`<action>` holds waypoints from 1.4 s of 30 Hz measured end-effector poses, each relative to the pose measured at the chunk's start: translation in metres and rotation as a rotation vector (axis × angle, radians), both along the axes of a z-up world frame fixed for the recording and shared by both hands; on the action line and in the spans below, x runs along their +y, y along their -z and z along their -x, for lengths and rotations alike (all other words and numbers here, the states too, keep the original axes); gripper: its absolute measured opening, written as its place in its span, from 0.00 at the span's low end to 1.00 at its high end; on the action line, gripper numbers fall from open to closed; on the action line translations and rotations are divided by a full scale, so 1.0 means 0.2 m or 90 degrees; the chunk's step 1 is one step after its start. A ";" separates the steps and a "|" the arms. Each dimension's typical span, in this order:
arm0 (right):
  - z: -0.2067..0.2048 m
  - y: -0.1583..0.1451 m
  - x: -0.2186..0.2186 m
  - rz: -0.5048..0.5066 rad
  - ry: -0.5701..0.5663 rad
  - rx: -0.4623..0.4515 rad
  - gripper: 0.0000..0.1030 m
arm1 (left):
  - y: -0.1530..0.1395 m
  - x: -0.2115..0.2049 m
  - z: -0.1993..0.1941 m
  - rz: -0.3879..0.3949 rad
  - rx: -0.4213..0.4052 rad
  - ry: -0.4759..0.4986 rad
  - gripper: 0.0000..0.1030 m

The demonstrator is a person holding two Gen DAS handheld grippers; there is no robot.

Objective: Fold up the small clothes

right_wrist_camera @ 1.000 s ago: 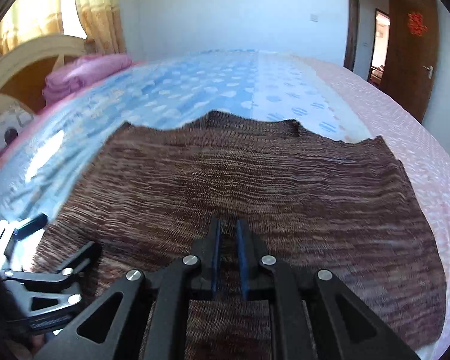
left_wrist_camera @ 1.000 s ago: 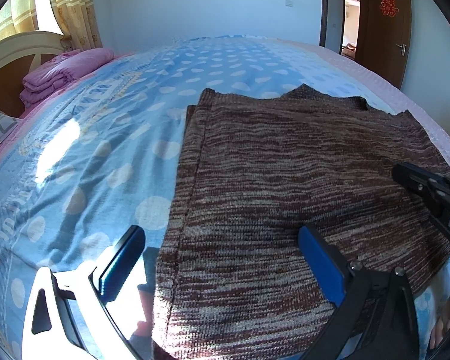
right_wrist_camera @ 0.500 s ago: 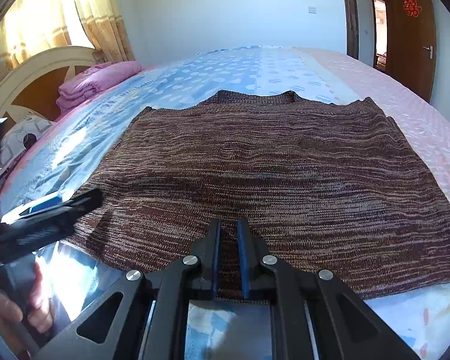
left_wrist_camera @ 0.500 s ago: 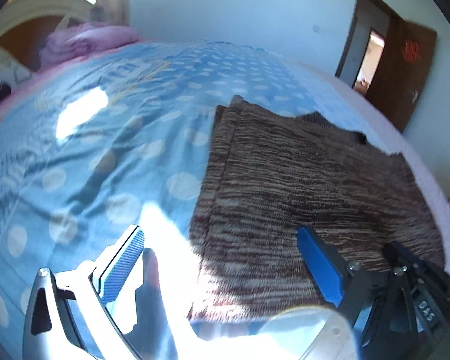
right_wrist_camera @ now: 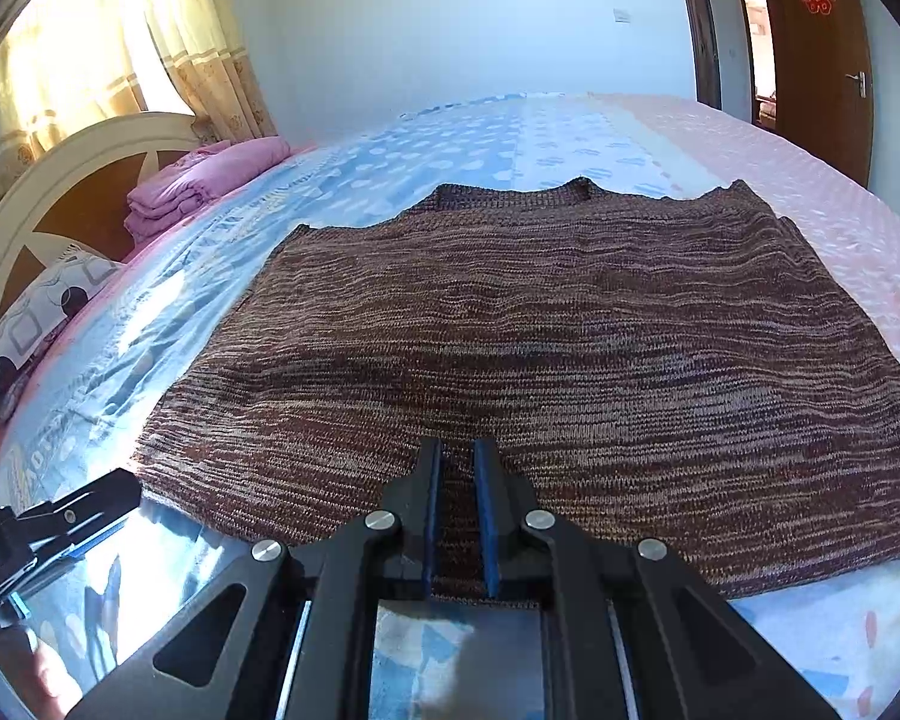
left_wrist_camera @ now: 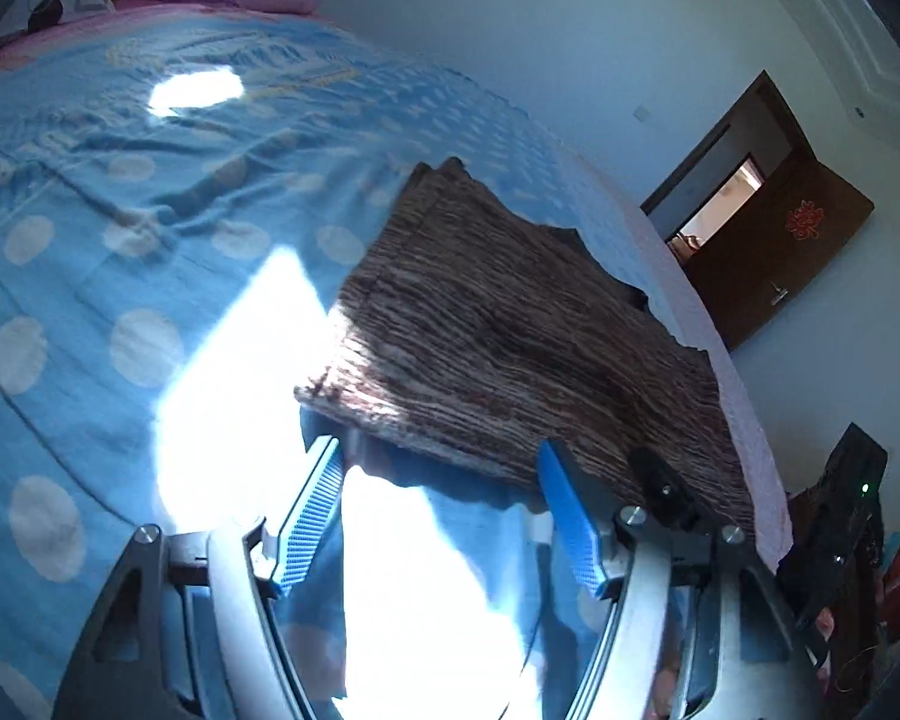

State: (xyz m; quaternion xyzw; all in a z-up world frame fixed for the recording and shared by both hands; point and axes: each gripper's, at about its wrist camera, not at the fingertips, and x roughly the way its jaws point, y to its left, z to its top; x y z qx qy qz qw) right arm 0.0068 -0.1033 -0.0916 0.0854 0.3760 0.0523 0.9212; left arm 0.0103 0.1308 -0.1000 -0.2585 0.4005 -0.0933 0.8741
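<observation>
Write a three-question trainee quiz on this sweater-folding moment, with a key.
1. True or false: the right gripper is shut on the near hem of the brown sweater.
2. Where does the folded pink blanket lie? A) on the sweater B) by the headboard C) on the floor
3. Fill in: the left gripper has its jaws ____, at the sweater's near corner with the hem just past its tips.

Key: 1 true, its blue pads pinch the hem. 2 B. 3 open; they have just been closing, but neither pad presses on the cloth yet.
</observation>
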 end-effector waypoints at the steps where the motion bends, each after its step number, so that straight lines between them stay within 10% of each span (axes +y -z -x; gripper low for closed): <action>1: 0.00 0.00 0.00 0.000 0.000 0.000 0.11 | 0.00 0.00 -0.02 0.015 -0.010 -0.007 0.75; 3: 0.00 0.00 0.00 0.000 0.000 0.000 0.11 | 0.00 0.00 -0.08 0.041 -0.021 -0.013 0.88; 17: -0.01 0.01 0.00 -0.006 -0.002 -0.003 0.11 | -0.01 0.06 -0.43 0.051 -0.032 -0.072 0.86; 21: 0.00 0.01 0.00 -0.005 -0.002 -0.003 0.11 | -0.01 0.03 -0.48 0.017 -0.035 -0.034 0.59; 37: -0.24 -0.03 0.21 0.019 -0.033 0.030 0.11 | -0.02 -0.05 -0.50 -0.104 -0.028 -0.023 0.44; 42: -0.23 -0.02 0.15 -0.036 -0.035 0.026 0.12 | -0.09 -0.16 -0.48 -0.184 -0.066 0.003 0.17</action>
